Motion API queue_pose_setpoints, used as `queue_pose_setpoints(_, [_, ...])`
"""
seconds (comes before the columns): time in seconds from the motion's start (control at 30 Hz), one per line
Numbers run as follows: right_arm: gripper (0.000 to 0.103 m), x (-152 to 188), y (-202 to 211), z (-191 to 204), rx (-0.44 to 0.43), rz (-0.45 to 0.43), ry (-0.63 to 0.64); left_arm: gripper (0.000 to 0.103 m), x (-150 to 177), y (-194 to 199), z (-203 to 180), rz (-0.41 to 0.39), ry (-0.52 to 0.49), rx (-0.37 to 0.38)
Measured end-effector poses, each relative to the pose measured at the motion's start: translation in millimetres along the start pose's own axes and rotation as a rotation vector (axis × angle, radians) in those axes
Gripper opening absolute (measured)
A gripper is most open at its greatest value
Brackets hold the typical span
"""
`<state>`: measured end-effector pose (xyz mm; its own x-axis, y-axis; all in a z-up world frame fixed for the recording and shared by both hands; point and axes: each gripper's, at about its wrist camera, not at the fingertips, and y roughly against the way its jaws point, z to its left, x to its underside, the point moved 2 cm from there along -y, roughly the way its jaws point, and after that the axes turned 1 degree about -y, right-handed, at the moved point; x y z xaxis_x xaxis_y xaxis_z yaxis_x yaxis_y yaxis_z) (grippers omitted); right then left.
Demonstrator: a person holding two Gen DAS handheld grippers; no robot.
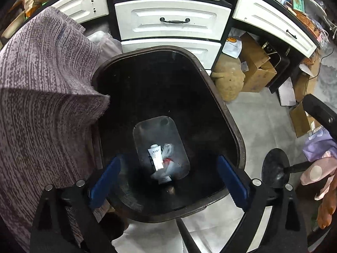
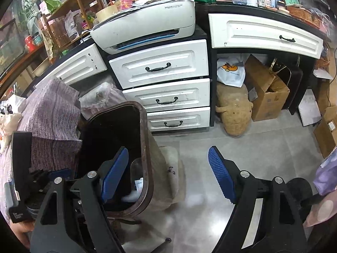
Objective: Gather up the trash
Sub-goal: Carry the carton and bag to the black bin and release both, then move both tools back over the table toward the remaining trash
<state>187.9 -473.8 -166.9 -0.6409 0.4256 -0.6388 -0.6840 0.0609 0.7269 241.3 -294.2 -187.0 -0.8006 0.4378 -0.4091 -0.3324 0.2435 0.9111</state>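
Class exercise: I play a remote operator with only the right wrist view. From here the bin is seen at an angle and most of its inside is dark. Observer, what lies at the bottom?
Observer: The left wrist view looks straight down into the trash bin. A white tube lies on the bottom.
Operator: Anything else down there?
Observer: A crumpled white plastic bag beside and under the tube.
Operator: Is the left gripper carrying something?
Observer: No. The left gripper is open and empty above the bin's mouth.
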Motion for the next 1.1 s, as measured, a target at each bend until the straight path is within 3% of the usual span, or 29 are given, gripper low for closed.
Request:
queue_pose_setpoints(0.2, [0.081,-3,7,-7,0.002,-0.025,-0.033,0.092,10,22,-15,-0.044,-0.036,0.052])
queue_pose_setpoints(0.63, [0.083,-7,37,15,-0.075,-0.085,-0.007,0.097,32,123,-29,-0.249,-0.079,0.161])
queue_pose_setpoints(0.8, [0.084,-7,53,45,-0.146,-0.118,0.039,0.097,47,155,-10,-0.305,-0.043,0.153])
queue_pose_setpoints(1.1, [0.084,5,70,122,-0.291,-0.121,0.188,0.097,76,195,43,-0.392,0.012,0.024])
